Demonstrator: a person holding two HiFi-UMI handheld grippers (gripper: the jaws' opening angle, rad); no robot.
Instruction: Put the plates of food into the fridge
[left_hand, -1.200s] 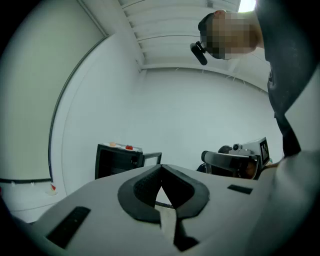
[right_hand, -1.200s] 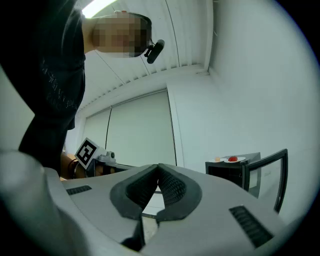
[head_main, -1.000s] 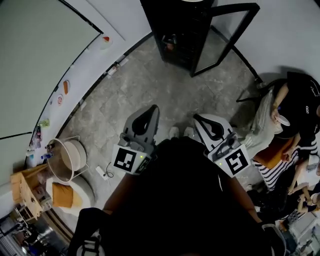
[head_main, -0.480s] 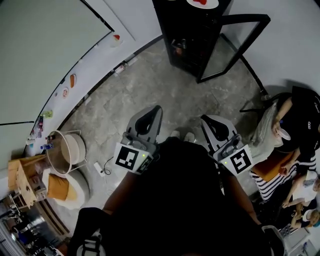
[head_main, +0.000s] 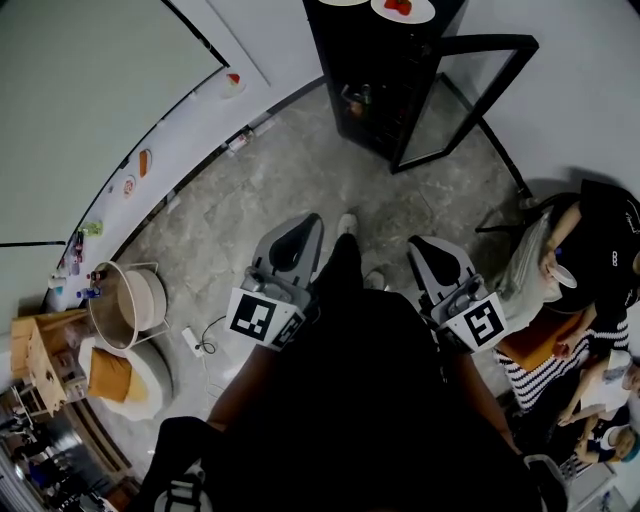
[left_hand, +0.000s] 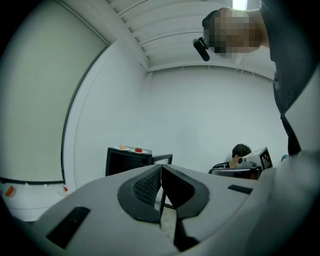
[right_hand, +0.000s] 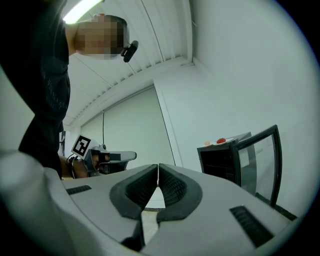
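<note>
The left claw (head_main: 303, 225) and right claw (head_main: 428, 248) are both pressed together and hold nothing. Two plates (head_main: 403, 8) of food sit on top of the fridge (head_main: 360, 50), well apart from the claws. The fridge door (head_main: 455, 100) is open. I think no plate is picked up yet. Next: go near, spread a claw, take one plate.

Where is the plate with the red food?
The plate with the red food sits on top of the black fridge, at the top edge of the head view, just right of another plate.
</note>
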